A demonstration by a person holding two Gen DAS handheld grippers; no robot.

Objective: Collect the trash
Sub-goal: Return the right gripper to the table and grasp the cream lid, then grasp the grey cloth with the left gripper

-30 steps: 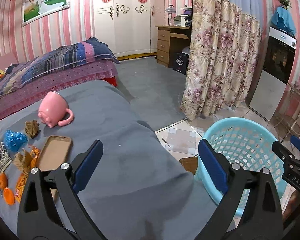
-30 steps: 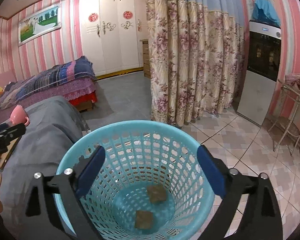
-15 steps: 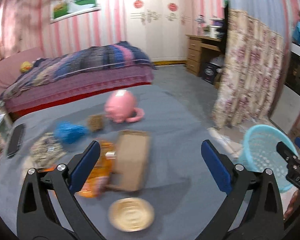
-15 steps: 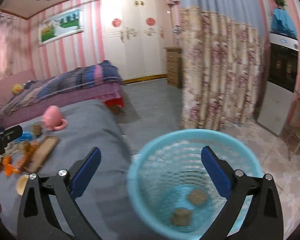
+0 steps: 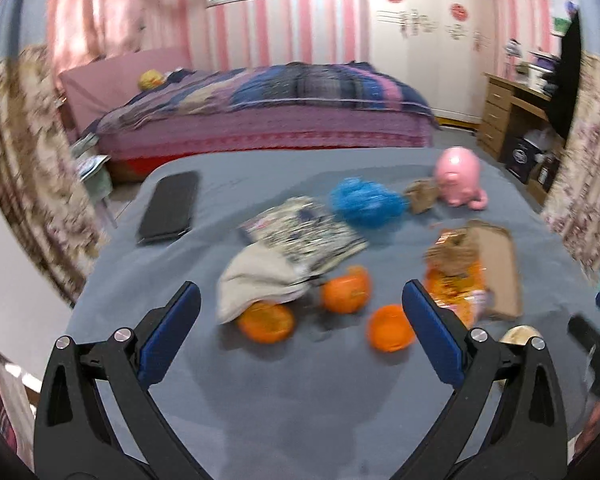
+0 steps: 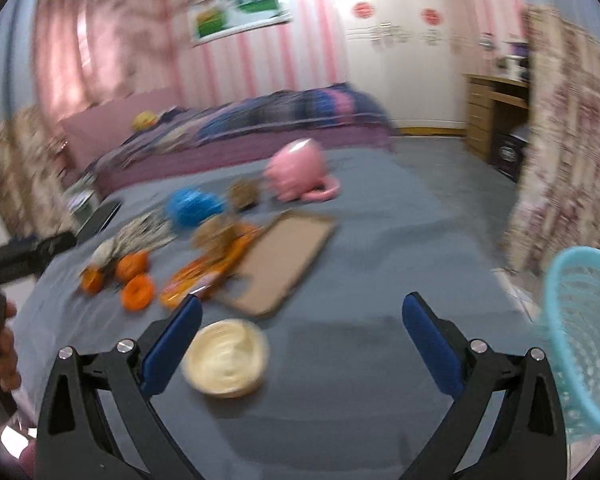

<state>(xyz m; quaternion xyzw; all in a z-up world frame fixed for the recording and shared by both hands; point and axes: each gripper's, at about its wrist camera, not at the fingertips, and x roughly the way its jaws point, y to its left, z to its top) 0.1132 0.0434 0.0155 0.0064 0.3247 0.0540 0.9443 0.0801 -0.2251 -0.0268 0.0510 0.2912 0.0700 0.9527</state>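
Both views are motion-blurred. My left gripper point(image 5: 300, 328) is open and empty above the grey table point(image 5: 300, 412), facing orange peels point(image 5: 345, 294), a crumpled white paper point(image 5: 256, 280), an orange wrapper point(image 5: 454, 280), a brown crumpled scrap point(image 5: 422, 196) and a blue crumpled bag point(image 5: 364, 202). My right gripper point(image 6: 300, 332) is open and empty over the table, with a round cream lid point(image 6: 225, 362) by its left finger. The turquoise trash basket point(image 6: 580, 336) stands at the right edge of the right wrist view.
A pink mug point(image 5: 458, 178) lies on its side at the back. A brown phone case point(image 5: 498, 268), a black phone point(image 5: 170, 206) and a patterned packet point(image 5: 304, 232) lie on the table. A bed point(image 5: 268, 120), wardrobe and desk point(image 5: 508, 112) stand behind.
Both grippers have swung left from the basket toward the table's litter. The basket has slid to the right edge of the right wrist view. Both stay open.
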